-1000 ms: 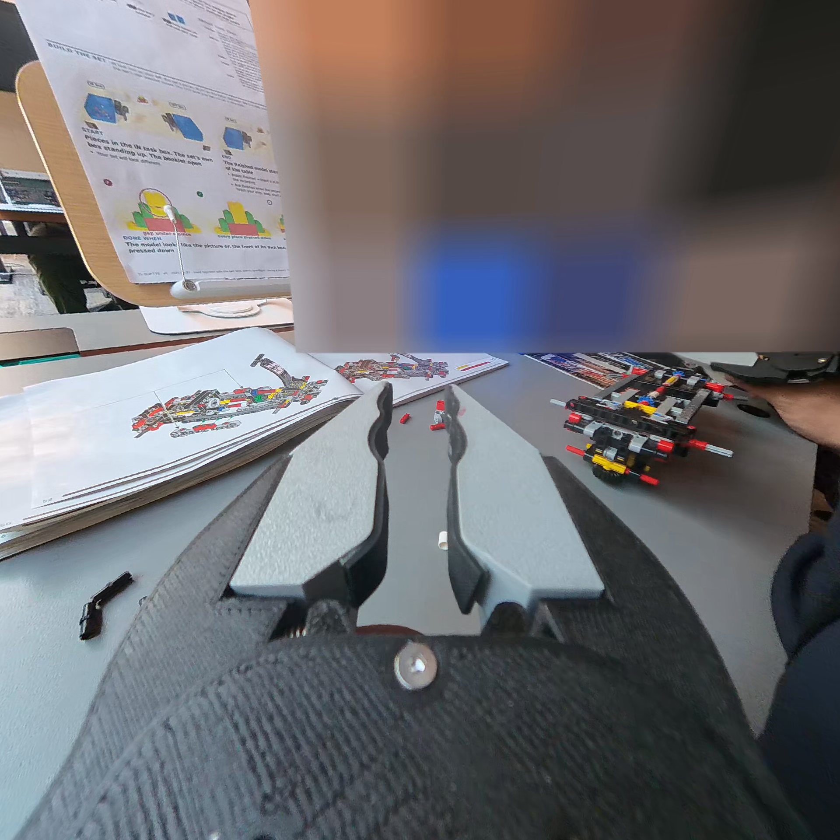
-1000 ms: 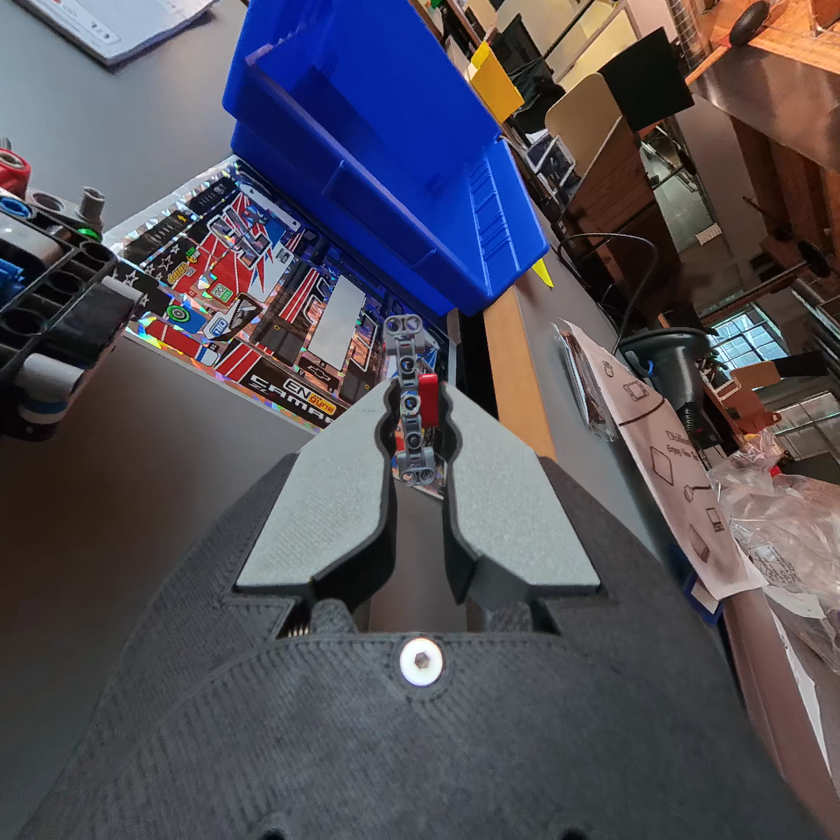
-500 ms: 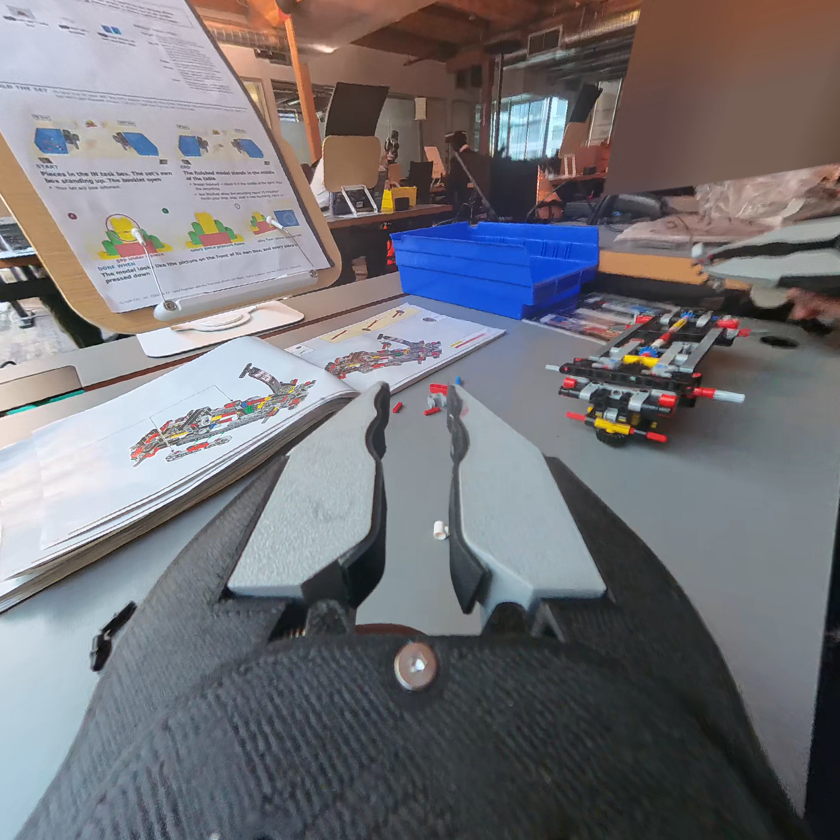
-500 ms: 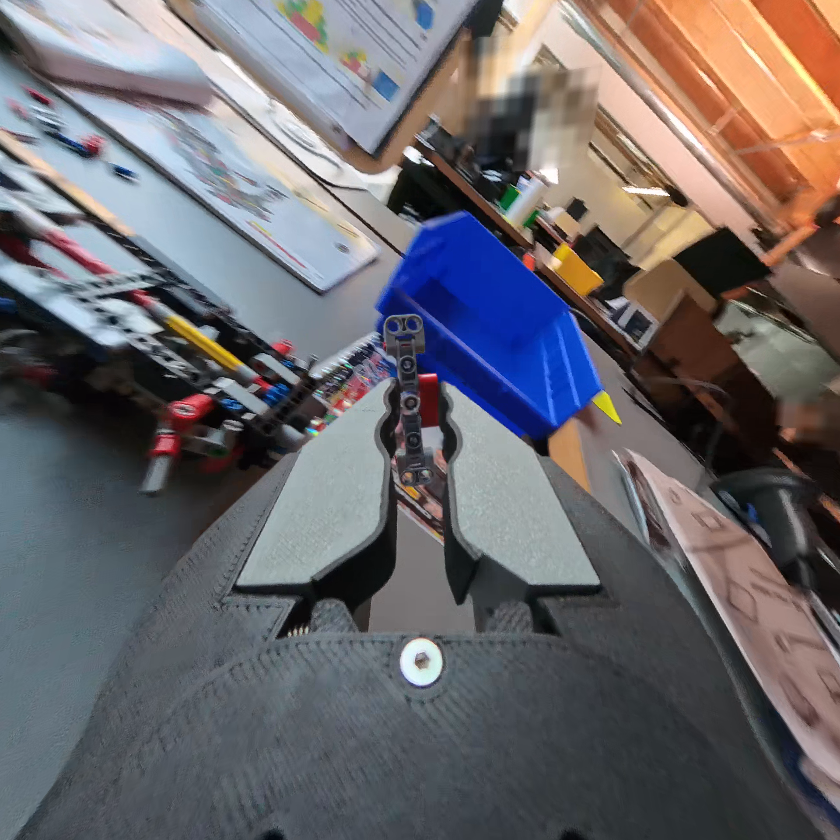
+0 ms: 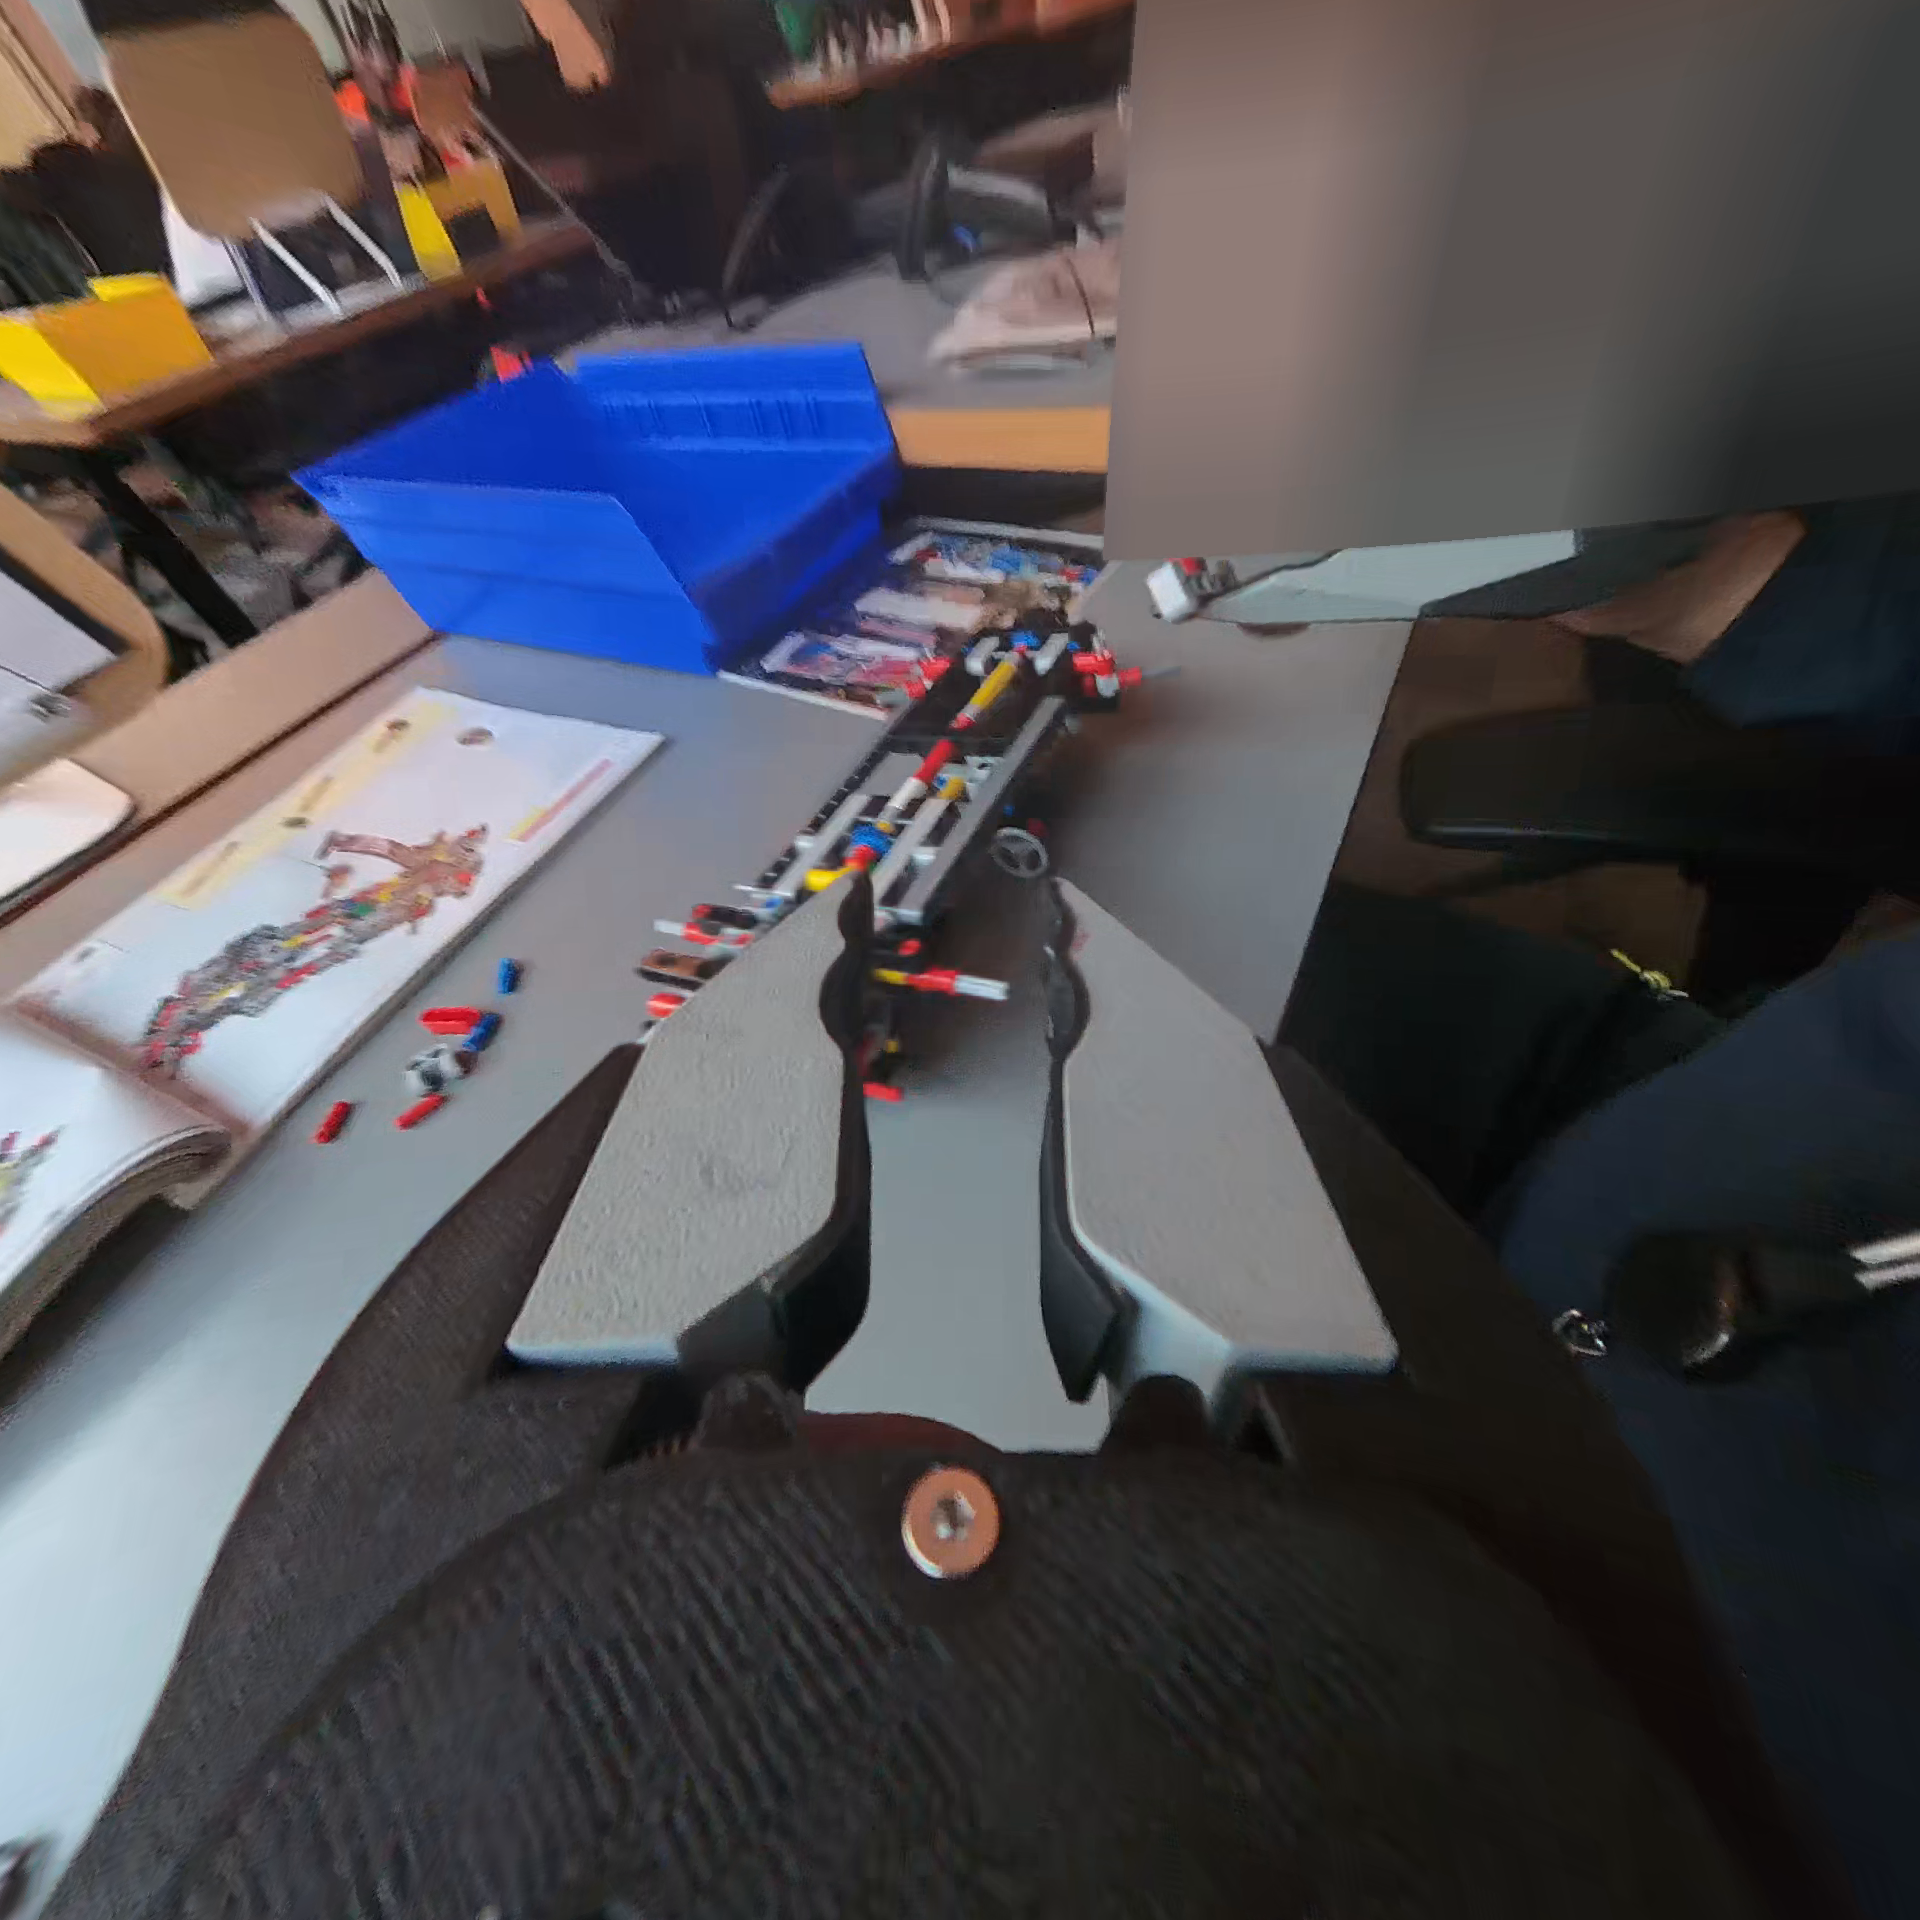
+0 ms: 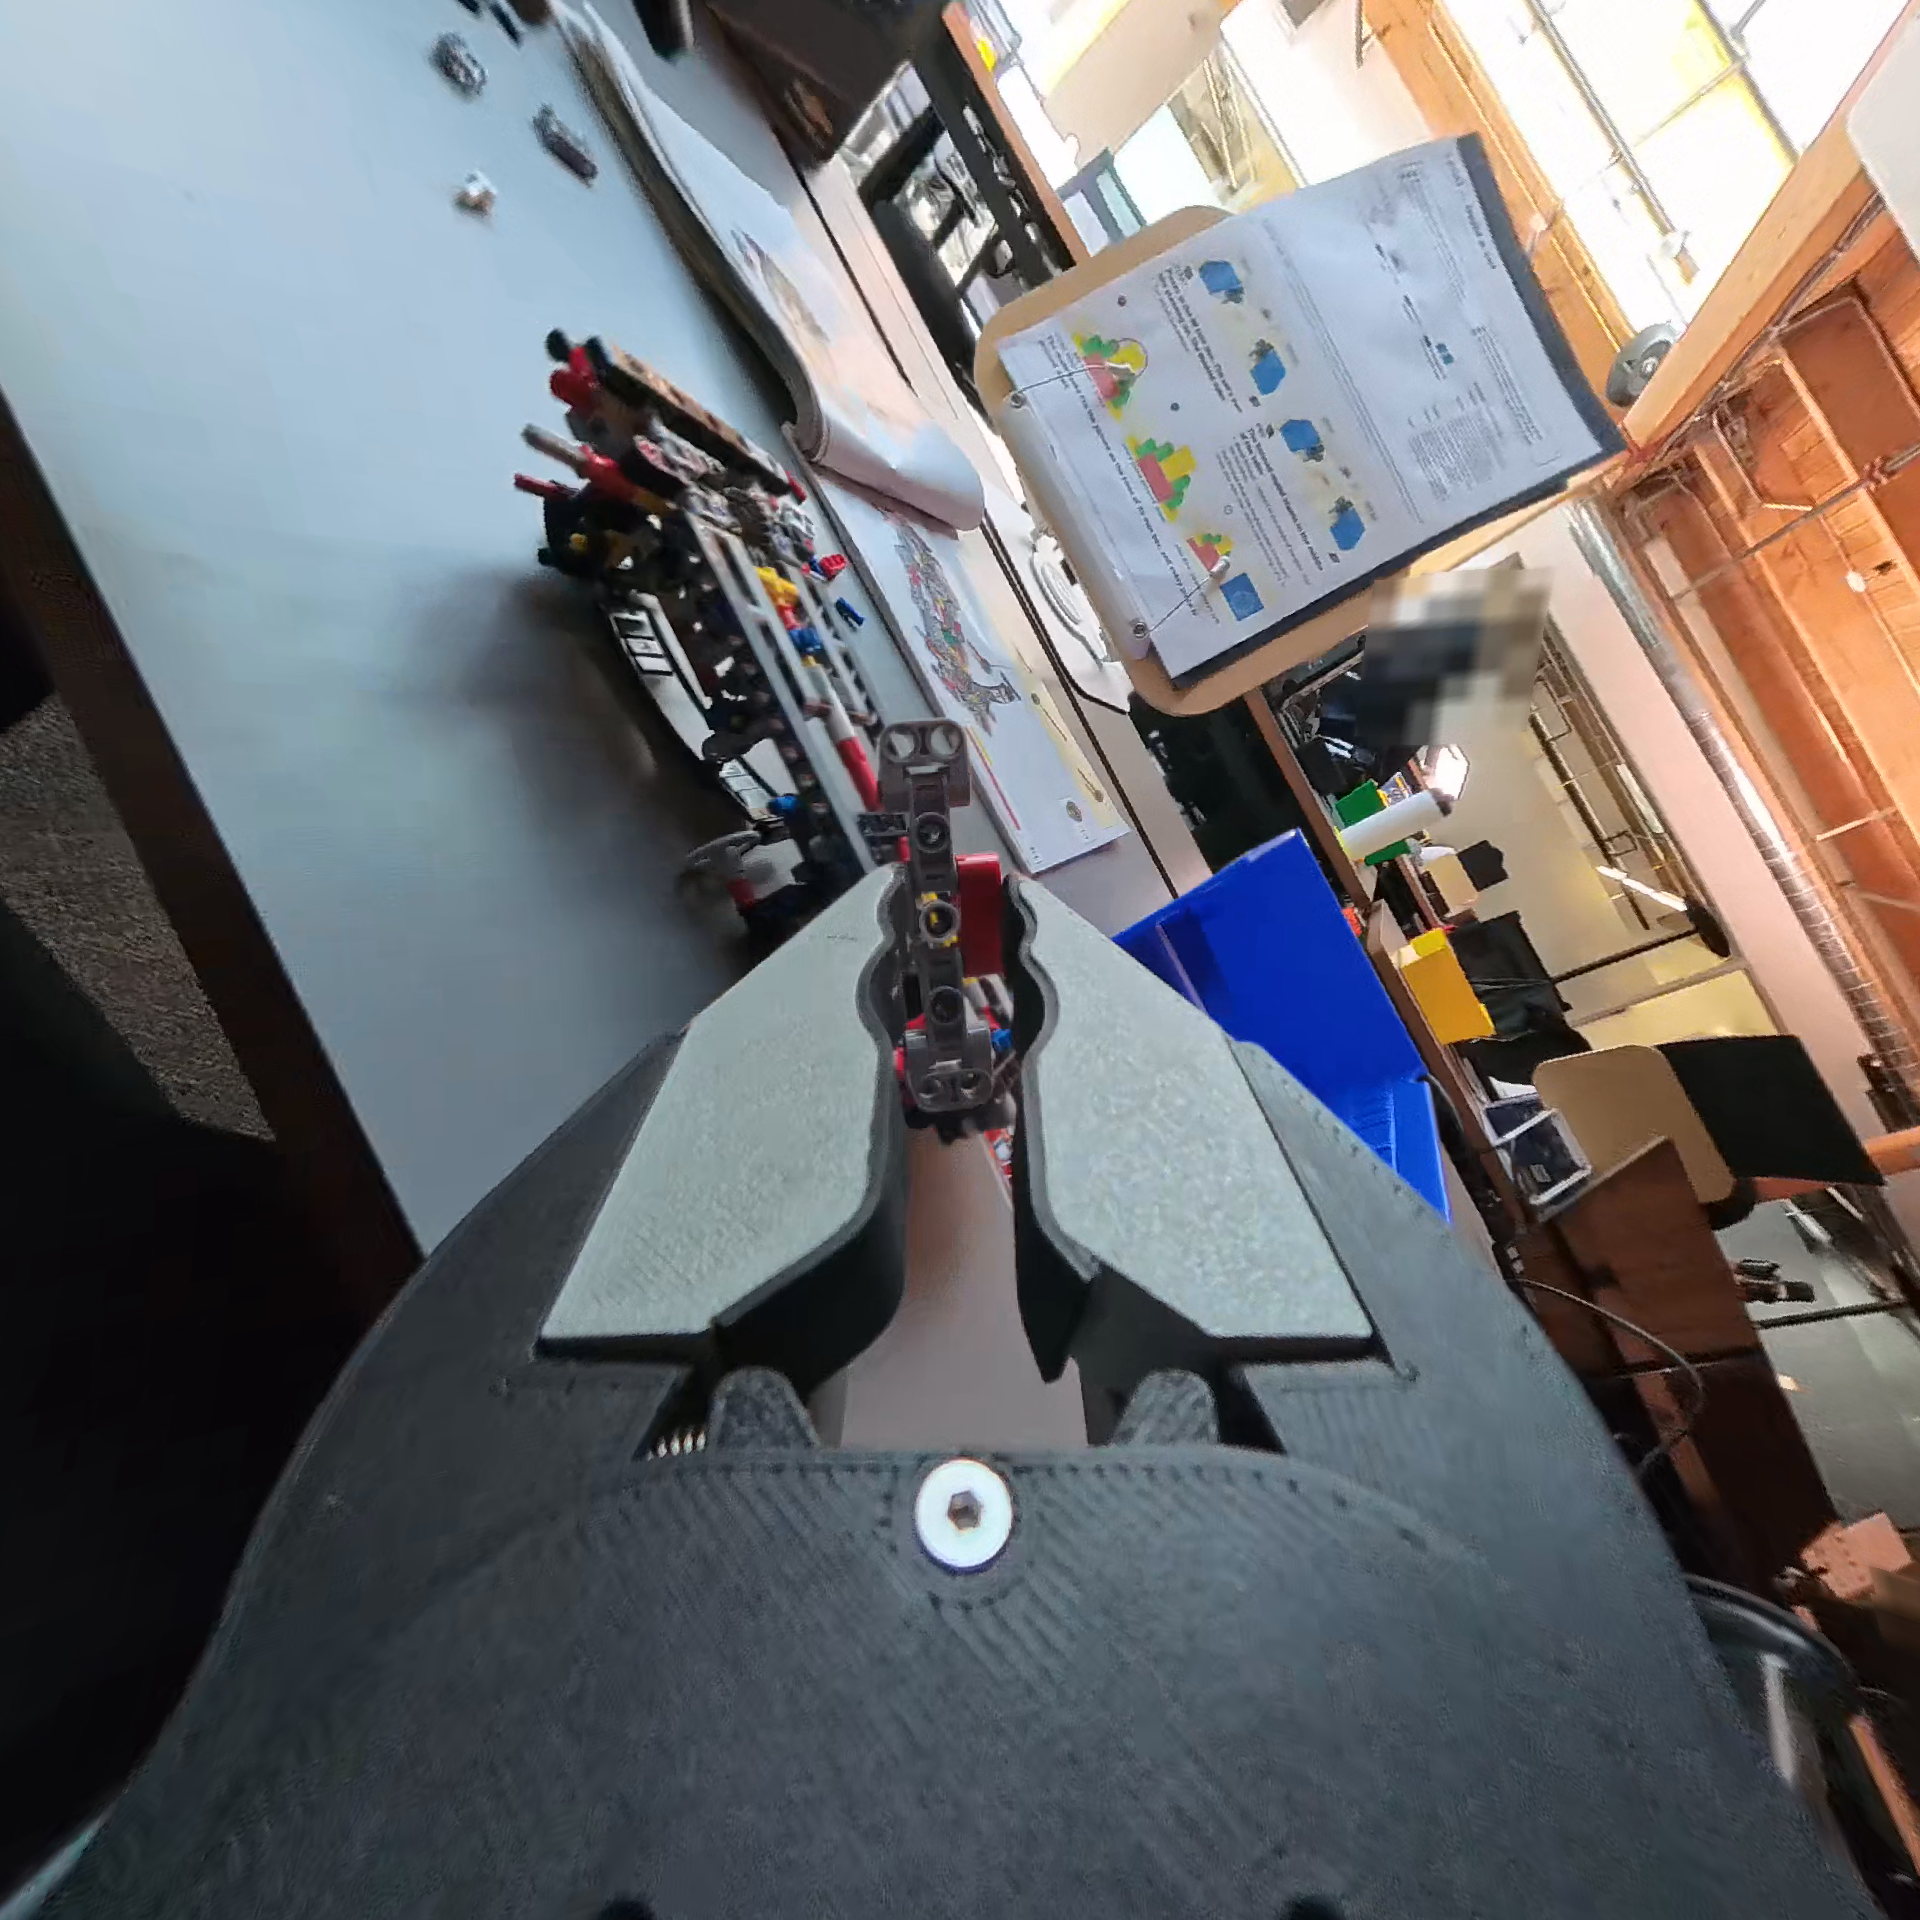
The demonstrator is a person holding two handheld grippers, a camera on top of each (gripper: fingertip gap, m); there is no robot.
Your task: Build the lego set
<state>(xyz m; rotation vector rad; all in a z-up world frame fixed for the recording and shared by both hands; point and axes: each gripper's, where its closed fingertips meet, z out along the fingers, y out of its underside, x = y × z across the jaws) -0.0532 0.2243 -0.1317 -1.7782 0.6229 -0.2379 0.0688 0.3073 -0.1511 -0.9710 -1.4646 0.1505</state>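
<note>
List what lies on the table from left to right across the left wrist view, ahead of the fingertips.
Open booklet → loose red and blue pins → brick chassis → table's right edge. The left gripper stands open above the chassis's near end.

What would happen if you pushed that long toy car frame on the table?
The car frame would probably slide stiffly as one piece, being built from locked beams. Its protruding red pins look apt to snag or pop off. It seems light, so it may skid on the smooth table.
</note>
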